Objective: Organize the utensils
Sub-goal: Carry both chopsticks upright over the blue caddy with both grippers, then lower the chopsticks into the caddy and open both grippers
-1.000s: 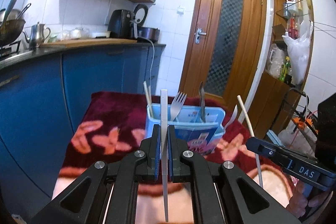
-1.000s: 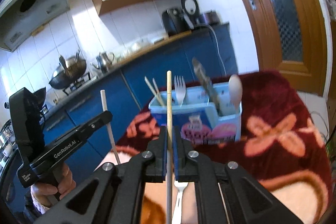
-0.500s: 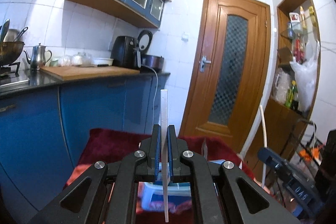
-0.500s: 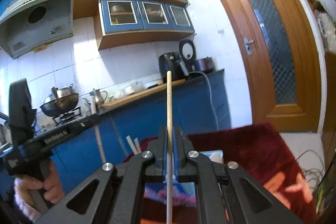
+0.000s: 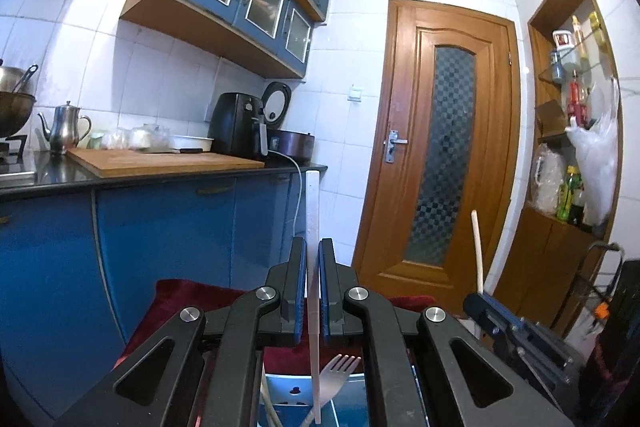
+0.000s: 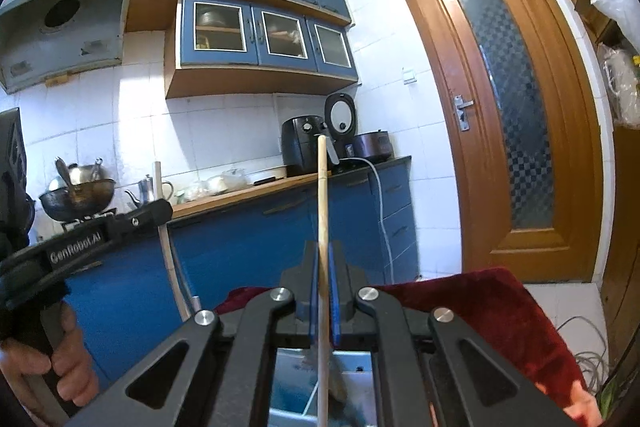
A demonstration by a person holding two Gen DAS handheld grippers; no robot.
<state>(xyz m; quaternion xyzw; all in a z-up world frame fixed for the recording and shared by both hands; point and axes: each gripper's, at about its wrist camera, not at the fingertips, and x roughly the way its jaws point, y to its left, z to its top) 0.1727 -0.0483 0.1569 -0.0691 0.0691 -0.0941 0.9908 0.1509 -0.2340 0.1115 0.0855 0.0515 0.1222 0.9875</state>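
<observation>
My left gripper (image 5: 313,259) is shut on a white chopstick (image 5: 312,211) held upright, its lower end over the blue utensil box (image 5: 292,393). A metal fork (image 5: 338,379) and pale chopsticks (image 5: 269,403) stand in the box. My right gripper (image 6: 323,263) is shut on a wooden chopstick (image 6: 322,195), also upright, above the same box (image 6: 292,383). The left gripper with its white chopstick (image 6: 165,223) shows at the left of the right wrist view. The right gripper's chopstick (image 5: 477,251) shows at the right of the left wrist view.
The box stands on a table under a dark red flowered cloth (image 6: 504,311). Blue kitchen cabinets (image 5: 160,227) and a counter with a cutting board (image 5: 160,161) lie behind. A wooden door (image 5: 440,155) is at the right.
Both grippers have risen and tilted up with their chopsticks. The utensil box has dropped from mid-frame to the bottom edge of both views.
</observation>
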